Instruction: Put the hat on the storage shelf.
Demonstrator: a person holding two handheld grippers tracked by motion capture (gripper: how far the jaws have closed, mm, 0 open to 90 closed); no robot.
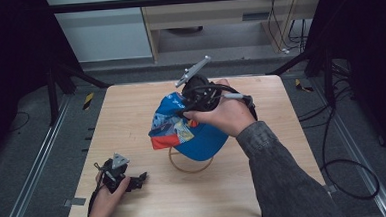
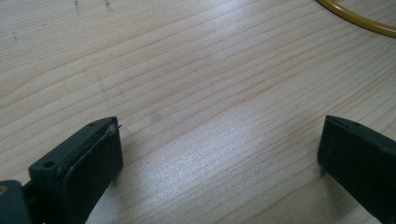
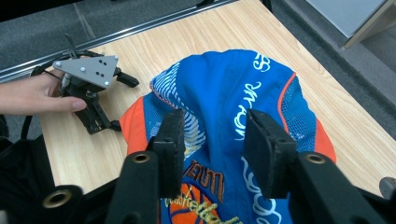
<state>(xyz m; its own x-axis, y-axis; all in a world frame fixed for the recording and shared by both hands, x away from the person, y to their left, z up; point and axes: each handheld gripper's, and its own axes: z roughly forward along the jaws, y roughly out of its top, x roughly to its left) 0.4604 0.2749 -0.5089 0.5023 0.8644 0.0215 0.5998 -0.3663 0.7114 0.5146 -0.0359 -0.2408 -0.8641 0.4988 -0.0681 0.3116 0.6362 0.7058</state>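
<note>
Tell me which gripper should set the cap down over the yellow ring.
Right. The right gripper is pinching the blue cap above the yellow ring; the left gripper rests open near the table's corner.

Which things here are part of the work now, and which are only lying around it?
In use:
- blue cap, pinched between the jaws of the right gripper
- yellow ring under the cap

Idle or background:
- left gripper, jaws open, resting on the table
- loose cables on the floor
</note>
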